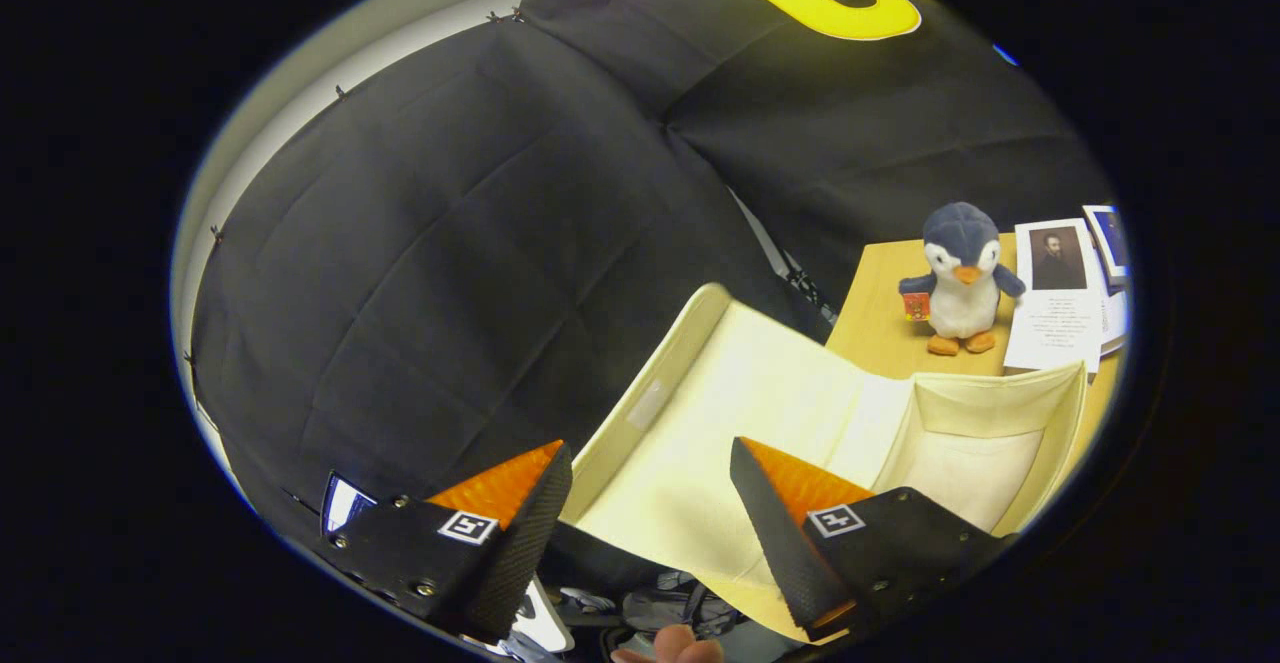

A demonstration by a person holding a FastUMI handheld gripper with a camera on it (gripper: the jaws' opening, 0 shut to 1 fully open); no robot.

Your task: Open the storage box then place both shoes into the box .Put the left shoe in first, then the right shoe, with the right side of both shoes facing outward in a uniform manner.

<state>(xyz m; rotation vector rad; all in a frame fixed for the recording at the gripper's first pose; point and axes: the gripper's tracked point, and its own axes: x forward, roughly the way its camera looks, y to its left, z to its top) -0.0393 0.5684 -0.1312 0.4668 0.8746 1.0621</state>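
Wooden table (870,328): cream storage box (1000,393) open; tool (650,468) fingers apart.

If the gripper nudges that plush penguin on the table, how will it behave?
The plush penguin looks soft and light, so it would likely squash and slide. Standing upright on small feet, it may tip easily. The gripper is open, well short of it.

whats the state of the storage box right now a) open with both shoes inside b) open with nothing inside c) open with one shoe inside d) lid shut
b: the storage box has its lid swung back and a bare cream interior, no shoe in it; the gripper is open, its fingers spread apart over the lid.
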